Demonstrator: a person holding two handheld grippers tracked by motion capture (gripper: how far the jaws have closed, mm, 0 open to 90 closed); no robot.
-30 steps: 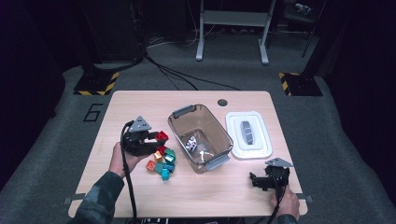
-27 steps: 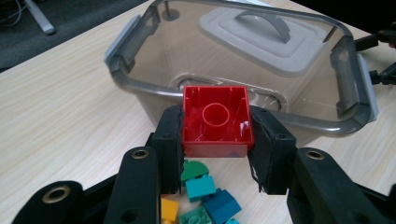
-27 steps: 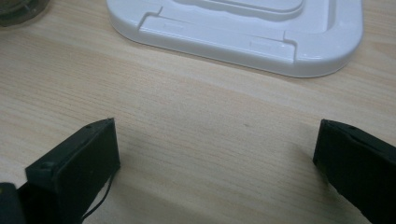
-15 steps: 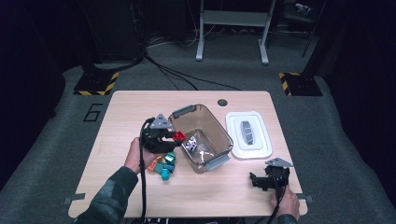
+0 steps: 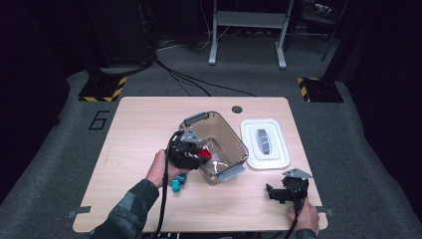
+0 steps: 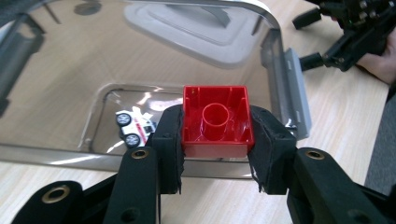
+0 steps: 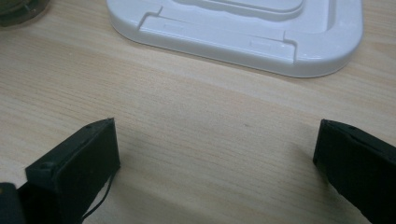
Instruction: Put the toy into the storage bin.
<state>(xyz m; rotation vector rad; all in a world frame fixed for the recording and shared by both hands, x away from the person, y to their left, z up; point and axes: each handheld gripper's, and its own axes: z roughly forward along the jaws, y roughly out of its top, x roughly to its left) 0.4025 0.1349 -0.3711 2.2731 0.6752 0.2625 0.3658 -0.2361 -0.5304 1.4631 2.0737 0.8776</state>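
Note:
My left gripper (image 6: 215, 154) is shut on a red toy brick (image 6: 216, 121), held hollow side up just above the near rim of a clear plastic bin (image 6: 140, 161). From the high view the same gripper (image 5: 195, 155) and red brick (image 5: 205, 154) hang over the bin's (image 5: 234, 139) left edge. A small white toy car (image 6: 133, 126) lies on the bin's floor. My right gripper (image 7: 215, 154) stands open low over bare wood, facing the bin's white lid (image 7: 243, 28); in the high view this gripper (image 5: 281, 191) sits near the front right corner.
Teal and other loose bricks (image 5: 177, 184) lie on the table by the left hand. The white lid (image 5: 263, 143) rests flat to the right of the bin. A round hole (image 5: 237, 109) marks the table's far edge. Dark floor and cables surround the table.
My left gripper has carried the red brick rightward from the brick pile to the bin's left rim. The right gripper has stayed put.

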